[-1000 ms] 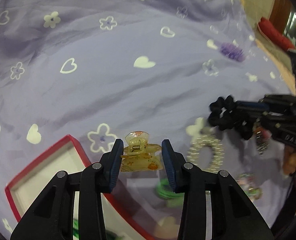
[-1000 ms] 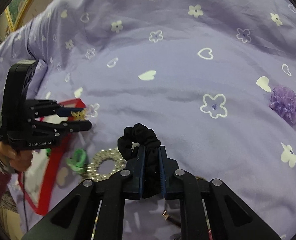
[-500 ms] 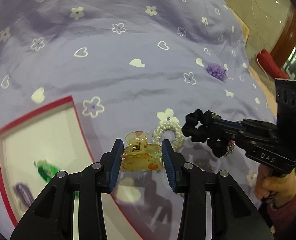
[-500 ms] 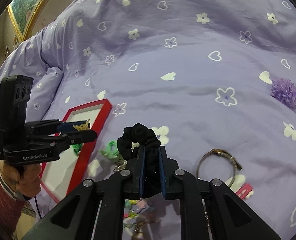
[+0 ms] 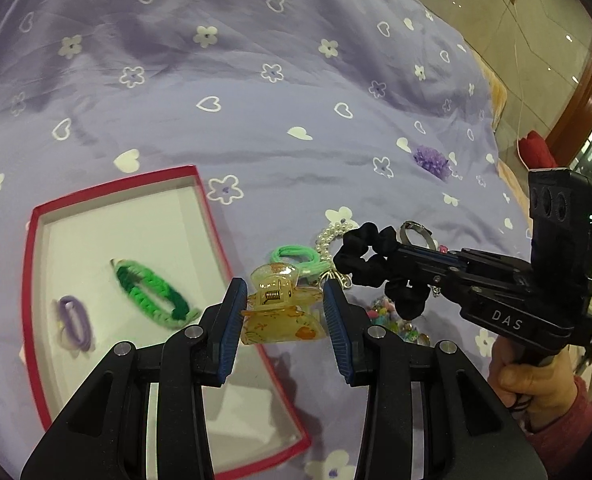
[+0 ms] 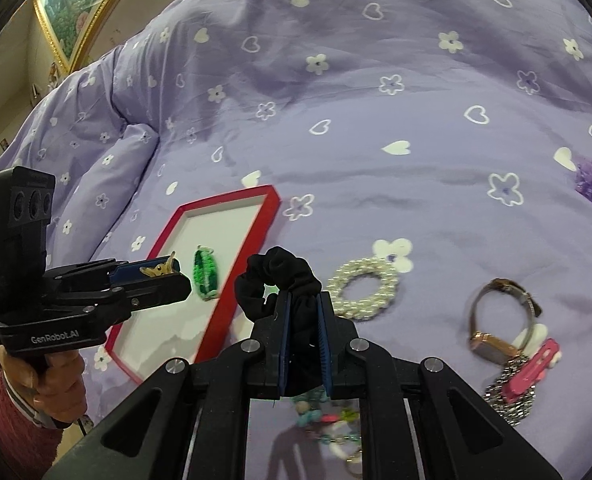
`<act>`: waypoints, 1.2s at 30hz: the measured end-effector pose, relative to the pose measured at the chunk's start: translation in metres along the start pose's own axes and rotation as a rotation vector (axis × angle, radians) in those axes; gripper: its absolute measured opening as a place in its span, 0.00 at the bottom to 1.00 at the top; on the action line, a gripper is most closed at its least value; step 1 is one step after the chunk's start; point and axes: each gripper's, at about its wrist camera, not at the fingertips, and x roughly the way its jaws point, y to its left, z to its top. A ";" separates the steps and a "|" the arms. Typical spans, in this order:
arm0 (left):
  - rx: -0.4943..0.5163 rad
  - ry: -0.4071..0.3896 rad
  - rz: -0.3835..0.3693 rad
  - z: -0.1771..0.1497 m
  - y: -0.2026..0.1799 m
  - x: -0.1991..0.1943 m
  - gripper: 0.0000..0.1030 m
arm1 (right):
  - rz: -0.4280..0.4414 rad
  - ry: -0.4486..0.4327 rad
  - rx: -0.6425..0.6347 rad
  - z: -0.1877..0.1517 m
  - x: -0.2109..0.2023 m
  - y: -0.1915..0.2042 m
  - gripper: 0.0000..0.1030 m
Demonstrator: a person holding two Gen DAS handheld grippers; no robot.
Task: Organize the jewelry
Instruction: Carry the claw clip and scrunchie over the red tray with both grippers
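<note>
Jaws of the left gripper [image 5: 283, 307] clamp a translucent yellow claw clip [image 5: 282, 312] above the red-rimmed box [image 5: 210, 216] — holding a green braided bracelet [image 5: 152, 295] — while the right gripper [image 6: 303, 340] pinches a black scrunchie [image 6: 280, 276] over the purple bedspread [image 6: 375, 100].

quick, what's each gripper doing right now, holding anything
Left gripper: shut on the yellow hair claw clip.
Right gripper: shut on the black scrunchie.
</note>
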 end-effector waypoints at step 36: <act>-0.249 0.027 0.242 -0.067 0.128 -0.014 0.37 | 0.108 0.118 -0.121 -0.006 0.091 0.110 0.12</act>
